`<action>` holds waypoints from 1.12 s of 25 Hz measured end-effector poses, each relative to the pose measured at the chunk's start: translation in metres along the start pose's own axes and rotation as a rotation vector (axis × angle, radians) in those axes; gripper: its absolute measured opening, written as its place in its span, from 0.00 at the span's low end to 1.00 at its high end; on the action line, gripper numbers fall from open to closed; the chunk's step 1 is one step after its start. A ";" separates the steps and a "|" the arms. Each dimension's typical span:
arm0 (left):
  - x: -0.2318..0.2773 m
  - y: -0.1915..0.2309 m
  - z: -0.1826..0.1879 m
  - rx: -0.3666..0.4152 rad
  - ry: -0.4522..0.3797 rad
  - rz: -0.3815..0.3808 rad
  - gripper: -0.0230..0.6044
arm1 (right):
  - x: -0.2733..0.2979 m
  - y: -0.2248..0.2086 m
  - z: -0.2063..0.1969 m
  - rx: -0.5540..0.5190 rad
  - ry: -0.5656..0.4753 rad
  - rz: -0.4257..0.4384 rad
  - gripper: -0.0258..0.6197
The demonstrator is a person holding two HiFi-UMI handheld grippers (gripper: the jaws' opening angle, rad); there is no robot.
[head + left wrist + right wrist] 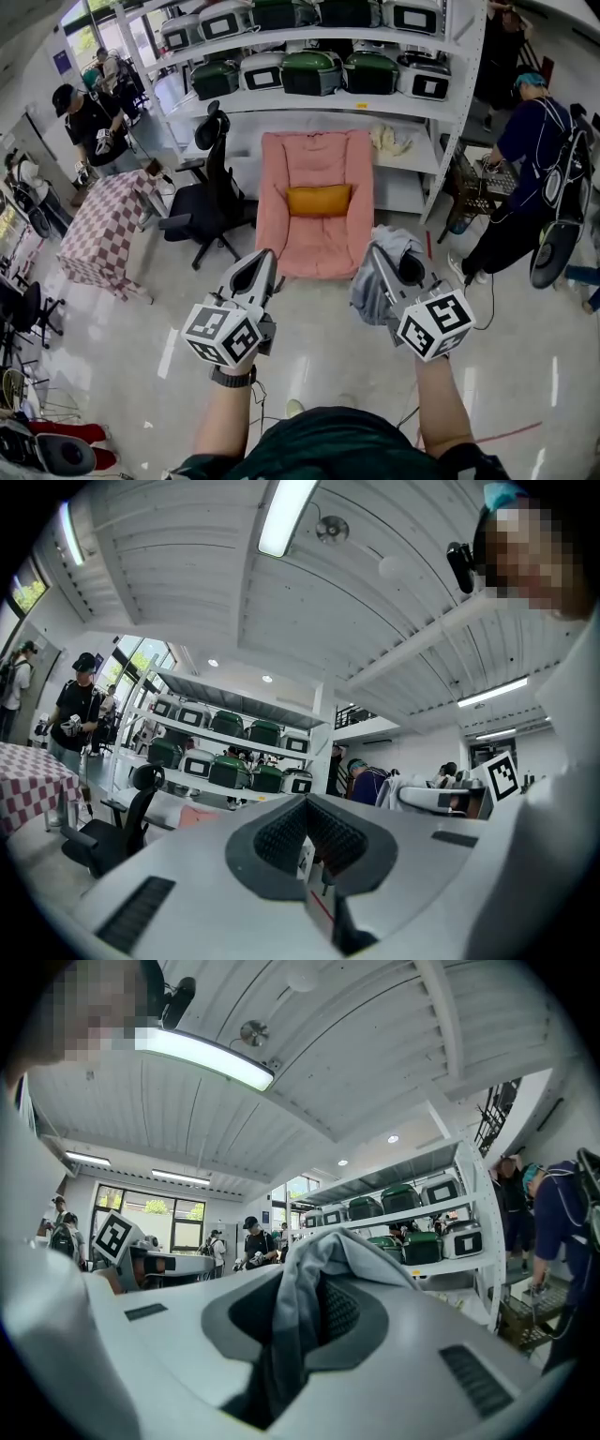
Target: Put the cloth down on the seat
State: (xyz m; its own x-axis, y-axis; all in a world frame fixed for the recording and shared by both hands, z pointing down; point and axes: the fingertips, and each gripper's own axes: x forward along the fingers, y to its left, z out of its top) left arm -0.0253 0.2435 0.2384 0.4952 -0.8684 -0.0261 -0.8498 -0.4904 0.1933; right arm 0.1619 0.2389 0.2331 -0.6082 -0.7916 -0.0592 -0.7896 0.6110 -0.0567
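Note:
The seat is a pink padded floor chair with an orange cushion, standing on the floor straight ahead below the shelves. My right gripper is shut on a grey cloth, which bunches over its tips and hangs down on its left, in the air short of the seat's front right corner. In the right gripper view the cloth fills the space between the jaws of the right gripper. My left gripper is held beside it, shut and empty; in its own view the left gripper has its tips together.
A black office chair stands left of the seat. Further left is a table with a checked cloth. White shelving with green and white boxes rises behind. A person bends at a wire cart on the right; others stand far left.

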 end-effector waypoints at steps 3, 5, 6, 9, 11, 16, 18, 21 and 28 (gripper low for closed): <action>0.002 -0.003 -0.002 0.001 -0.002 0.010 0.04 | -0.003 -0.005 -0.001 -0.002 0.002 0.004 0.12; 0.004 -0.007 -0.003 0.001 -0.004 0.013 0.04 | -0.007 -0.010 -0.002 -0.004 0.004 0.007 0.12; 0.005 -0.010 -0.004 0.002 -0.005 0.015 0.05 | -0.008 -0.012 -0.002 -0.004 0.005 0.010 0.12; 0.008 -0.017 -0.006 0.003 -0.009 0.021 0.04 | -0.012 -0.017 -0.003 -0.003 0.006 0.020 0.12; 0.009 -0.020 -0.008 0.005 -0.009 0.032 0.04 | -0.014 -0.021 -0.004 -0.001 0.005 0.029 0.12; 0.015 -0.026 -0.020 0.008 0.005 0.050 0.04 | -0.018 -0.032 -0.011 0.011 0.007 0.041 0.12; 0.018 -0.025 -0.020 0.011 0.005 0.051 0.04 | -0.017 -0.035 -0.013 0.013 0.007 0.041 0.12; 0.023 -0.020 -0.020 0.010 0.007 0.049 0.04 | -0.012 -0.038 -0.013 0.013 0.007 0.036 0.12; 0.048 0.008 -0.032 -0.002 0.020 0.037 0.05 | 0.018 -0.048 -0.030 0.018 0.029 0.017 0.12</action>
State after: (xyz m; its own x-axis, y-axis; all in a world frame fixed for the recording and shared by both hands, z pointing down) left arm -0.0024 0.1999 0.2704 0.4672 -0.8841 0.0004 -0.8671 -0.4581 0.1956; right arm 0.1865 0.1945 0.2644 -0.6237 -0.7810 -0.0310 -0.7778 0.6241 -0.0741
